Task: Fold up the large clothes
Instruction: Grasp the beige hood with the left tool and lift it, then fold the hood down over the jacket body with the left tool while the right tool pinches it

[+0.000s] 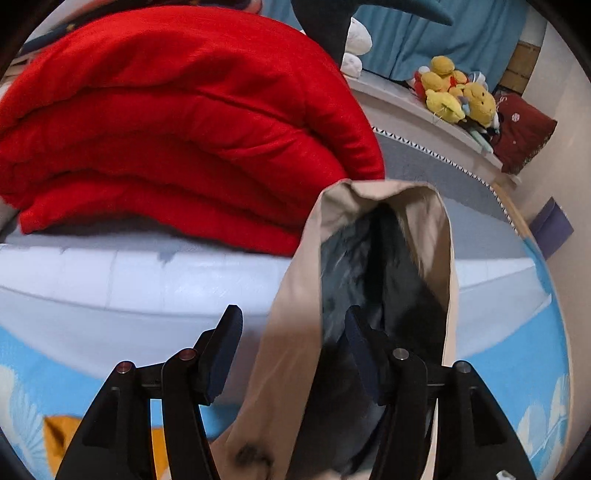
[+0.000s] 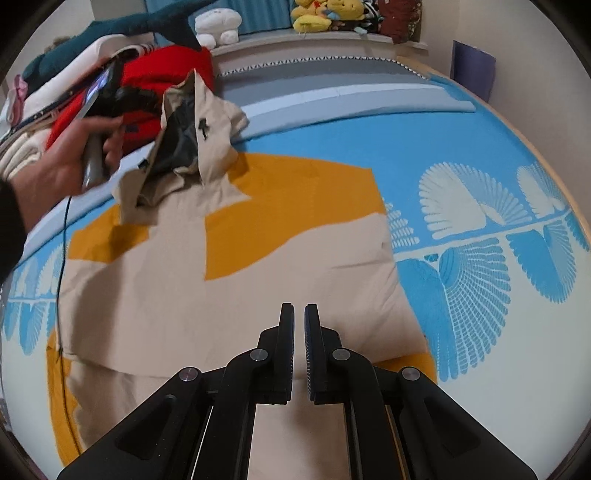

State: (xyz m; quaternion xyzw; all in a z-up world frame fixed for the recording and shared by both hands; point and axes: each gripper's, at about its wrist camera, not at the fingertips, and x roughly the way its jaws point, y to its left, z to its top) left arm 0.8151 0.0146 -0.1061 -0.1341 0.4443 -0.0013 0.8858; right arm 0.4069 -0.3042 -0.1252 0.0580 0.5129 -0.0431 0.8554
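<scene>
A beige coat (image 2: 221,288) lies spread flat on the bed. Its hood (image 2: 207,147), with a dark lining, is lifted at the far left. In the left wrist view the hood (image 1: 295,277) hangs between the fingers of my left gripper (image 1: 291,325). The jaws stand open: the right finger (image 1: 360,343) is inside the hood's dark lining (image 1: 391,277), and the left finger (image 1: 225,339) is clear of the cloth. A hand (image 2: 74,158) holds that gripper. My right gripper (image 2: 299,317) hovers over the coat's near part, shut, with nothing seen between its pads.
A folded red quilt (image 1: 166,129) lies on the bed just beyond the hood. The bed sheet (image 2: 461,147) is blue, orange and white. Yellow plush toys (image 1: 454,92) sit on a ledge, a shark plush (image 2: 129,26) lies behind the quilt, and a thin cable (image 2: 62,258) hangs at the left.
</scene>
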